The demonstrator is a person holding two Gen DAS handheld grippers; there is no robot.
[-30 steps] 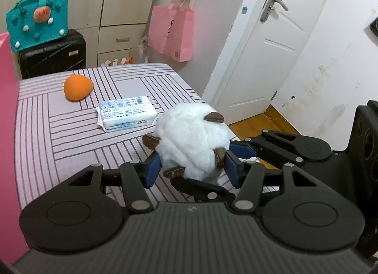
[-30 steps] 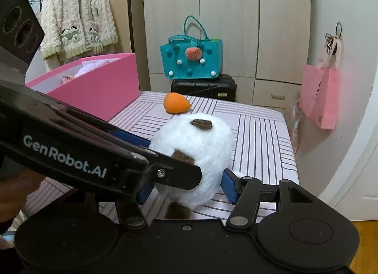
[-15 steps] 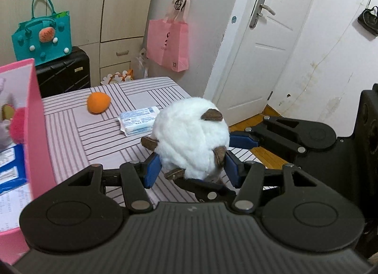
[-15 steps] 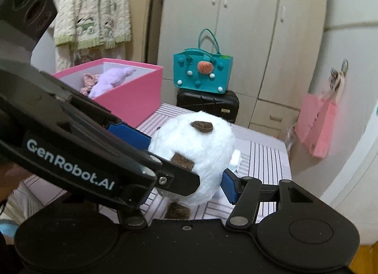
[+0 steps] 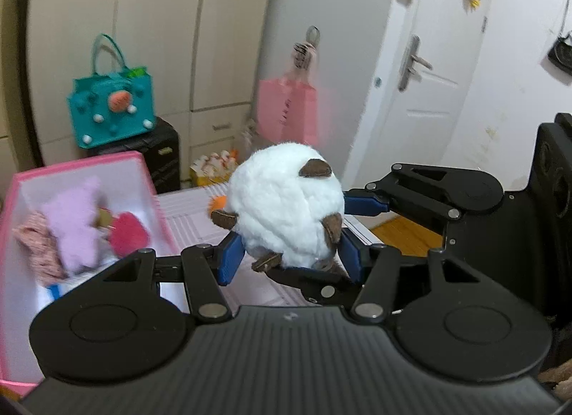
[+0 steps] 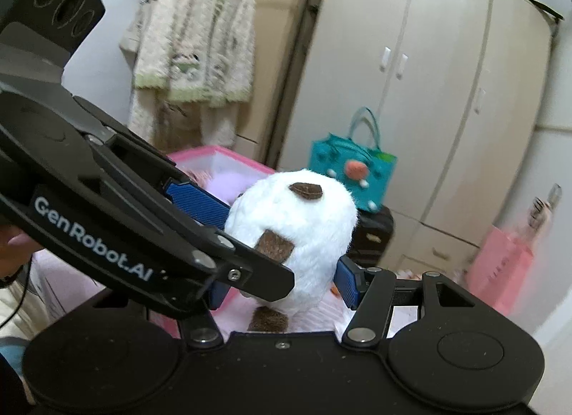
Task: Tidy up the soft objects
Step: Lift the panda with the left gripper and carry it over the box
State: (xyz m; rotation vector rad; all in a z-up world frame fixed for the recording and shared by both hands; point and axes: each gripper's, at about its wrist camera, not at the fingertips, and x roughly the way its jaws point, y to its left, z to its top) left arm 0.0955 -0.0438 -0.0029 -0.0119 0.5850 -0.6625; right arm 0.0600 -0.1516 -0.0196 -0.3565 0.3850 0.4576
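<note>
wardrobe – closed | teal bag on black suitcase | pink bag hanging on wall | white door – shut | knit cardigan on hanger

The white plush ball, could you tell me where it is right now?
The white plush ball is held in the air between the left gripper and the right gripper, above the striped table, just right of the pink box in the left wrist view.
</note>
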